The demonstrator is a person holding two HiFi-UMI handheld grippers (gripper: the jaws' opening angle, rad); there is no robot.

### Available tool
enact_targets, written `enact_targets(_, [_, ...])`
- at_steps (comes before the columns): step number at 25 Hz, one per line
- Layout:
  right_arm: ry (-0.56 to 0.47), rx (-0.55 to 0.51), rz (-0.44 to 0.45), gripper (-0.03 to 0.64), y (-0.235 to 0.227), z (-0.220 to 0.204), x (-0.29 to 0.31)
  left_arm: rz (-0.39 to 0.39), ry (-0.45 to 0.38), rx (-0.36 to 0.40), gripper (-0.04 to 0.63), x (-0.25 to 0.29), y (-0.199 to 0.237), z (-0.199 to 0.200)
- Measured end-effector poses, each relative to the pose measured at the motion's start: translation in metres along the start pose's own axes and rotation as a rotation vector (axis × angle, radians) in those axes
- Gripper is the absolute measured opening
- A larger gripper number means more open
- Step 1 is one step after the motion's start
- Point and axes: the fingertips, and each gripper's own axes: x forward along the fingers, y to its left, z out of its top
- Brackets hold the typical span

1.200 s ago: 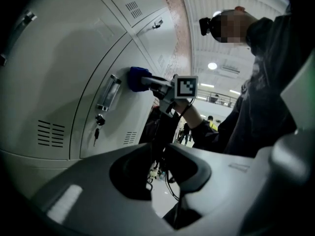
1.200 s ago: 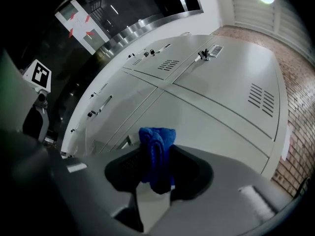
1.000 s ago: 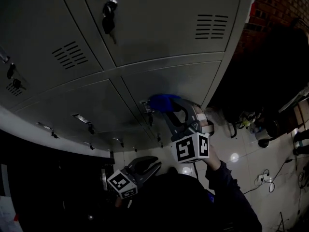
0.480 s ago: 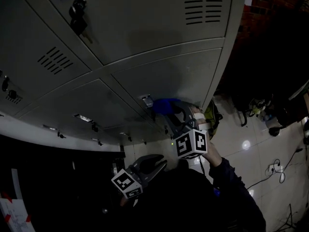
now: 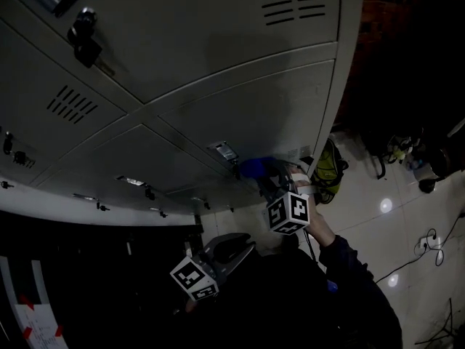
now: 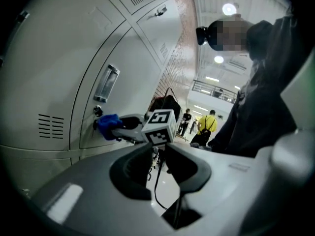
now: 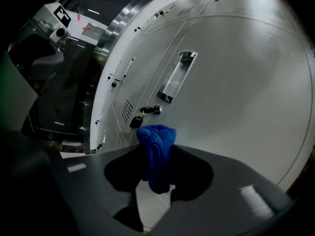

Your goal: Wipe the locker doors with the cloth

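Grey locker doors (image 5: 276,115) fill the head view. My right gripper (image 5: 267,174) is shut on a bunched blue cloth (image 5: 256,167), held at the lower right door just below its recessed handle (image 5: 224,151). In the right gripper view the cloth (image 7: 156,141) sticks up between the jaws of the right gripper (image 7: 156,154), close to the door's key lock (image 7: 150,110) and handle (image 7: 177,75). The left gripper view shows the cloth (image 6: 107,124) by the door face; whether it touches is unclear. My left gripper (image 5: 243,247) hangs lower, away from the lockers, shut on nothing (image 6: 158,149).
A key bunch (image 5: 83,38) hangs from the upper locker's lock. A brick wall (image 5: 392,20) stands right of the lockers. Cables (image 5: 429,242) lie on the tiled floor. A person in yellow (image 6: 209,127) stands far down the hall.
The right gripper has carried the cloth a little lower on the door, from beside the handle to below it. The head view has shifted. The left gripper stays low.
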Motion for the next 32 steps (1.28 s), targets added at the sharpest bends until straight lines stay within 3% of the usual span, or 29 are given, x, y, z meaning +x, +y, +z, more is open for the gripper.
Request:
enact_targets(9, [0.097,0.018,0.06,0.133,0.034,-0.049,0.031,0.002,0.022,0.005,0.072,-0.004,0.006,0.006])
enact_targets(16, [0.104,0.018,0.076,0.13,0.038,-0.049,0.029,-0.005,0.03,0.016,0.072,-0.005,0.007,0.01])
enact_targets(21, [0.01,0.008,0.052,0.129,0.018,-0.007,-0.012,-0.009,0.016,0.013,0.072,-0.004,0.004,0.012])
enact_targets(32, [-0.26,-0.117,-0.175,0.129,-0.107,0.133,-0.143,-0.045,0.009,0.023,0.072,0.01,-0.02,0.008])
